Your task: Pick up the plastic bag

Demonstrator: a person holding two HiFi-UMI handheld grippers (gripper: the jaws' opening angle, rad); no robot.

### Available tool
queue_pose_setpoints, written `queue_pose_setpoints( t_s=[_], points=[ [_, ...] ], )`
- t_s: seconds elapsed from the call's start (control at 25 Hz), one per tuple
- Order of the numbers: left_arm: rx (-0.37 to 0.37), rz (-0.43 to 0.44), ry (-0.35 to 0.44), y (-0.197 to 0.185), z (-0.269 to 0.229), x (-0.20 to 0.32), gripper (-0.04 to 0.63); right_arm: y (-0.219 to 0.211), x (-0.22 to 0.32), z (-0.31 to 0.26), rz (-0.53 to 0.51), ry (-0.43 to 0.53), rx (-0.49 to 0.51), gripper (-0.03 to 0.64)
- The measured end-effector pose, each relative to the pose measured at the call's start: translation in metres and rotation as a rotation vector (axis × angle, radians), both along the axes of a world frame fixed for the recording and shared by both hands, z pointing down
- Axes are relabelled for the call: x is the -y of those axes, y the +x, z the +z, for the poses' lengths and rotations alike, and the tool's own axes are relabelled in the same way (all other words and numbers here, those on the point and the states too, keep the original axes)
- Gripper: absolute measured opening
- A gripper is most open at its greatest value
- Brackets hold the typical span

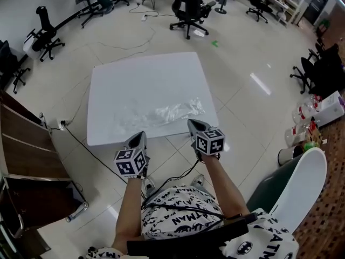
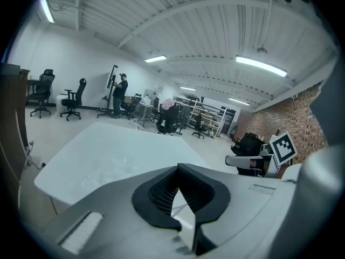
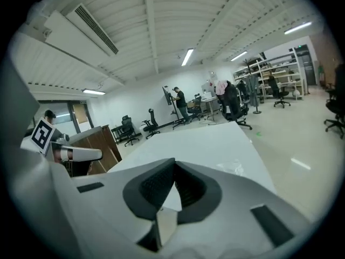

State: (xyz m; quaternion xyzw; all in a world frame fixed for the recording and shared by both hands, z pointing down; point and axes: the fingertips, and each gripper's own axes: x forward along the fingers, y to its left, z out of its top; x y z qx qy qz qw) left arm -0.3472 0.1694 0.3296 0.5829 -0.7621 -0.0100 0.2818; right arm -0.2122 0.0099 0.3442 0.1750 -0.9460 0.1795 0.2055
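A clear, crumpled plastic bag [image 1: 168, 112] lies flat on the near half of a white table [image 1: 140, 74]. My left gripper [image 1: 141, 136] hovers at the table's front edge, just short of the bag's left end, with nothing between its shut jaws. The right gripper [image 1: 192, 124] is also shut and empty, with its tip close to the bag's right end at the front right corner. The left gripper view looks over the left gripper [image 2: 179, 167] at the table [image 2: 124, 144] and the faint bag [image 2: 108, 169]. Past the right gripper [image 3: 173, 161] in its own view, the bag [image 3: 235, 168] rests on the table [image 3: 205, 142].
A wooden cabinet [image 1: 21, 144] stands to the left of the table. A white chair [image 1: 302, 182] and several bottles [image 1: 302, 125] are on the right. Office chairs [image 1: 188, 7] and a person [image 2: 122, 90] are at the back. A cable [image 1: 97, 155] runs across the floor under the table's front.
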Motion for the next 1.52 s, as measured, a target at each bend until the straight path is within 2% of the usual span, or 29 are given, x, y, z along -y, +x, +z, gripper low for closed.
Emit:
queue_pose_setpoints(
  t_s=[0.24,0.48,0.68,0.96,1.52],
  points=[
    [0.017,0.048,0.029,0.020,-0.013,0.023,0.002,0.027,0.006,-0.021,0.045,0.042,0.010,0.000],
    [0.021,0.078,0.036,0.032,-0.017,0.026,0.002,0.038,0.005,-0.021,0.100,0.001,0.025,0.000],
    [0.025,0.071,0.033,0.035,-0.020,0.018,0.002,0.032,-0.005,-0.024,0.069,-0.007,0.028,0.002],
    [0.025,0.054,0.029,0.032,-0.019,0.010,0.002,0.015,-0.018,-0.026,0.010,0.030,0.000,0.002],
    [0.015,0.046,0.029,0.033,-0.018,0.008,0.002,0.020,-0.016,-0.029,0.017,0.028,-0.022,0.000]
  ],
)
